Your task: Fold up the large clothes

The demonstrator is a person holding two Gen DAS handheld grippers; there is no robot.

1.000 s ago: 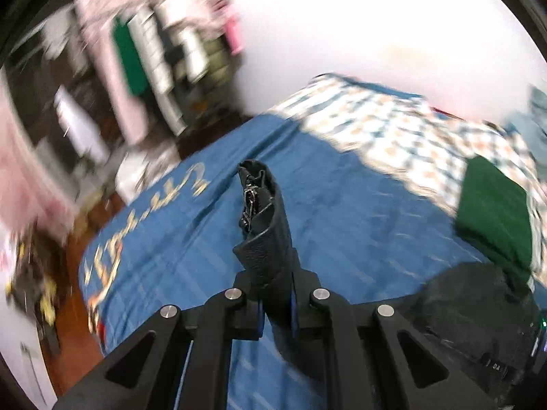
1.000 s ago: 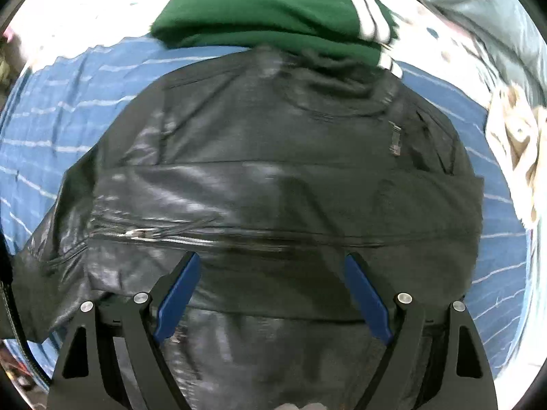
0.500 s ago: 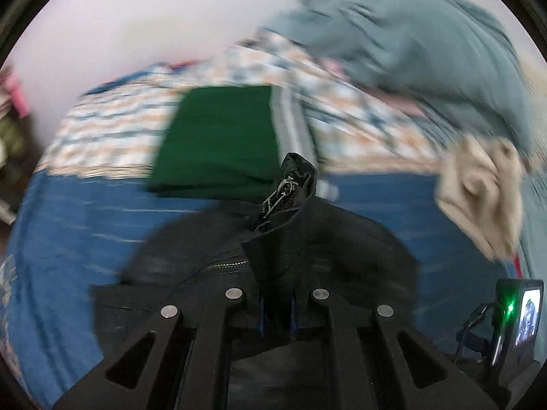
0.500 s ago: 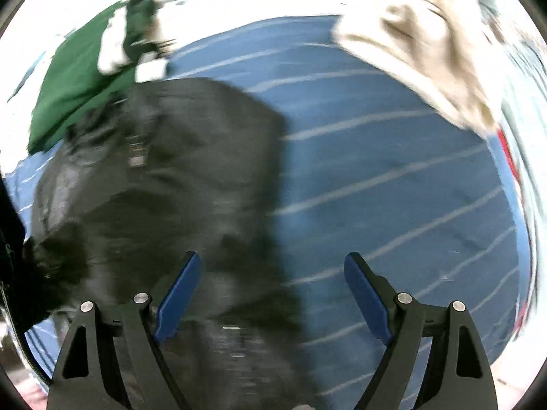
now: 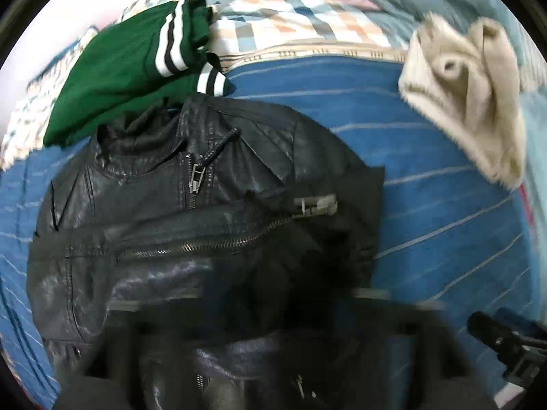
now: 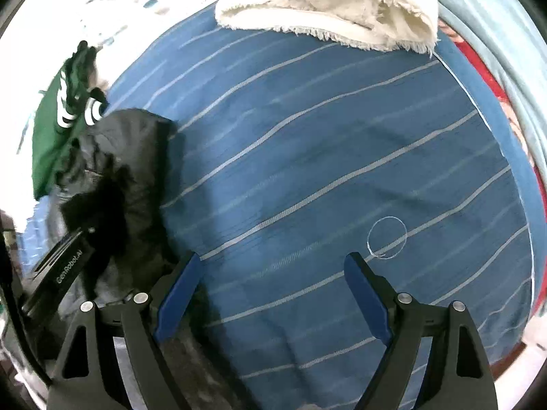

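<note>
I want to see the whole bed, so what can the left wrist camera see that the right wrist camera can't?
Only the left wrist view shows the black leather jacket's front with its zippers and the checkered sheet; the left tongs there are a dark blur, so their state is unclear.

Only the right wrist view shows the right tongs, open over bare blanket, and a loop of white thread.

Both show the jacket, the green striped garment, the cream fuzzy cloth and the blue striped blanket.

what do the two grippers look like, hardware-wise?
Right gripper: black angular linkage frame, silver screw heads, blue finger pads. Left gripper: black body with white GenRobot.AI lettering; its own camera shows it only as a dark blur.
</note>
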